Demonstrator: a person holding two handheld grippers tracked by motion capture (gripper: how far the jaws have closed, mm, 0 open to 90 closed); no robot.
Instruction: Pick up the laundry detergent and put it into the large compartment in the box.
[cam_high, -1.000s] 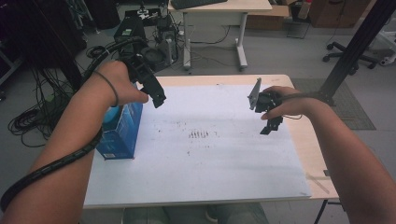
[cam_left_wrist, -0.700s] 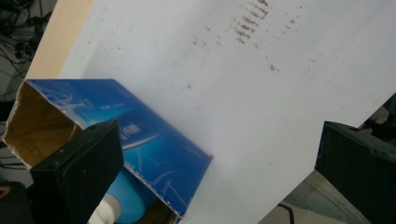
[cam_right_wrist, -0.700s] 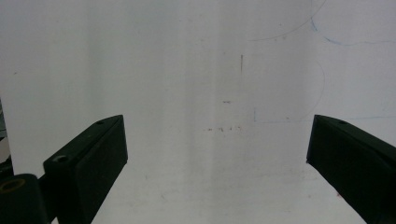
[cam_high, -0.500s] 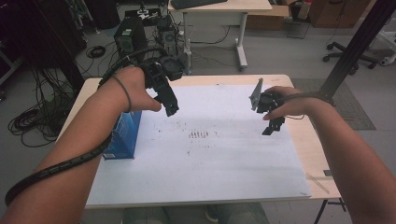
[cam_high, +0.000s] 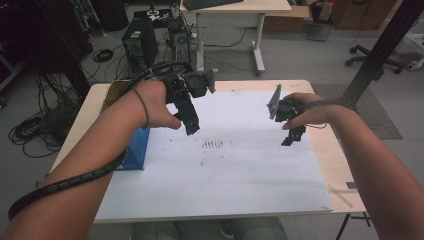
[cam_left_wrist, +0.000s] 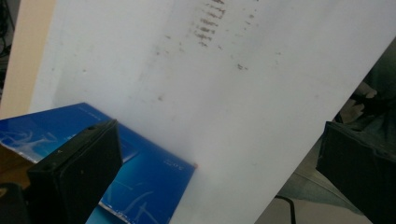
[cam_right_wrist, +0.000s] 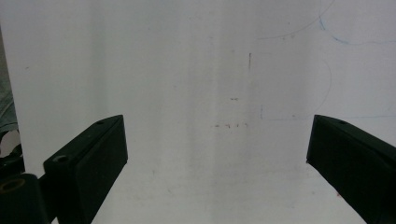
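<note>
A white sheet (cam_high: 225, 170) covers most of the wooden table (cam_high: 337, 150). A blue box (cam_high: 136, 150) stands at the sheet's left edge; in the left gripper view the blue box (cam_left_wrist: 149, 182) lies below the jaws. My left gripper (cam_high: 191, 127) hovers over the sheet's left-centre, right of the box, jaws wide apart and empty, the left gripper (cam_left_wrist: 219, 168) open. My right gripper (cam_high: 292, 137) hangs over the sheet's right part; the right gripper (cam_right_wrist: 217, 158) is open above bare white sheet with nothing between its jaws.
Faint dark smudges (cam_high: 215, 145) mark the sheet's middle. Beyond the table stand a computer tower (cam_high: 140, 45), a desk (cam_high: 235, 7) and floor cables (cam_high: 30, 130). An office chair (cam_high: 380, 55) and a black post (cam_high: 375, 55) are at the right.
My left gripper has moved right, away from the blue box toward the sheet's centre. The right gripper has barely shifted.
</note>
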